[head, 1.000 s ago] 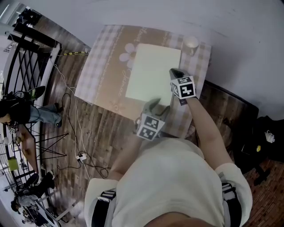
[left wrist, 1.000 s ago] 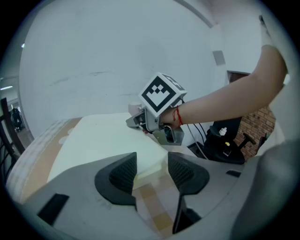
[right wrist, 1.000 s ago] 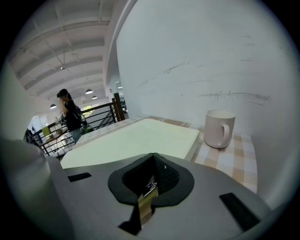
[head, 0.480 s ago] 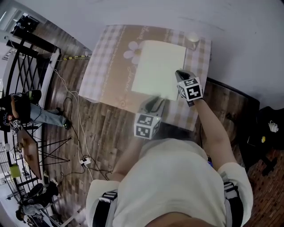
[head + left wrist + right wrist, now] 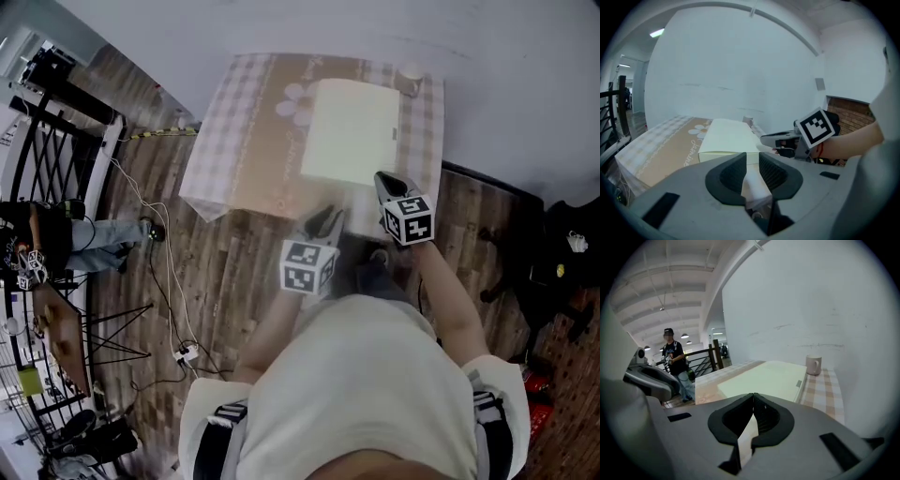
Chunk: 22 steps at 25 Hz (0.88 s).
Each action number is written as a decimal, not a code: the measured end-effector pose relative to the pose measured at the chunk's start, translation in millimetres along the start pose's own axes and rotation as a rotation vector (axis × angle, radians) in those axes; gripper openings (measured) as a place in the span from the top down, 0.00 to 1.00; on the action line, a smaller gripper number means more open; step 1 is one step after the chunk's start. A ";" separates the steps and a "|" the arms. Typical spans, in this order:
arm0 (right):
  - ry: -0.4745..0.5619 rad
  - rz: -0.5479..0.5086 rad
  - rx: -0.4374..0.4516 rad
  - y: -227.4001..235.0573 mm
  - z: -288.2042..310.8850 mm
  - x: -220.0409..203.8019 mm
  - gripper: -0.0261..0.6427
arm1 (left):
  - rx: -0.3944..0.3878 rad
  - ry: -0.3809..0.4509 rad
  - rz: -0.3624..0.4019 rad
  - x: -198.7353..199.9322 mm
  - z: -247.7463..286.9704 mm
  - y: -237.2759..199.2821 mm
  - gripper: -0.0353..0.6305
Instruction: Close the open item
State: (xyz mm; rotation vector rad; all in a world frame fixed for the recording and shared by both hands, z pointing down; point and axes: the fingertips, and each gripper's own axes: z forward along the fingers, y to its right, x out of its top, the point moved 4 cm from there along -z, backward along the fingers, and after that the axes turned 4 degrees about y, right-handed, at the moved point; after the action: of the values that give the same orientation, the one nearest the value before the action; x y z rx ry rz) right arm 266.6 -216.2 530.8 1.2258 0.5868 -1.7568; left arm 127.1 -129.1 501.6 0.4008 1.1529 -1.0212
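Compared with a second ago, both grippers have drawn back from the box [image 5: 352, 131]. They were over its near edge then, and now they sit below the table [image 5: 234, 159] edge, at centre frame in the head view. The box lies in the upper middle of the frame, its lid flat and flush all round, so the closing looks done and this is the retreat. The left gripper [image 5: 326, 221] is narrowing its jaws with a gap left and nothing between them. The right gripper [image 5: 386, 184] is clenched tip to tip, also empty. By count there are one box, one mug [image 5: 411, 73] at the table's far right corner, one table and two grippers.
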 end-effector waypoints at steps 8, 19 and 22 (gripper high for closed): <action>0.098 0.053 0.015 -89.5 -65.9 -8.5 0.96 | 0.029 0.027 -0.040 -26.7 -74.8 -11.7 0.87; 0.168 0.032 0.070 -181.1 -128.3 -16.6 0.96 | 0.097 0.105 -0.054 -53.6 -164.5 -14.8 0.90; 0.180 0.005 0.075 -196.3 -135.7 -15.3 0.96 | 0.105 0.119 -0.068 -56.4 -180.0 -19.1 0.91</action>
State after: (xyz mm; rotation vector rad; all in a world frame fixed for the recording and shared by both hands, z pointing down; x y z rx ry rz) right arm 165.4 -8.2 470.2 1.4466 0.6257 -1.6879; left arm 8.1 17.5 484.0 0.5139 1.2289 -1.1324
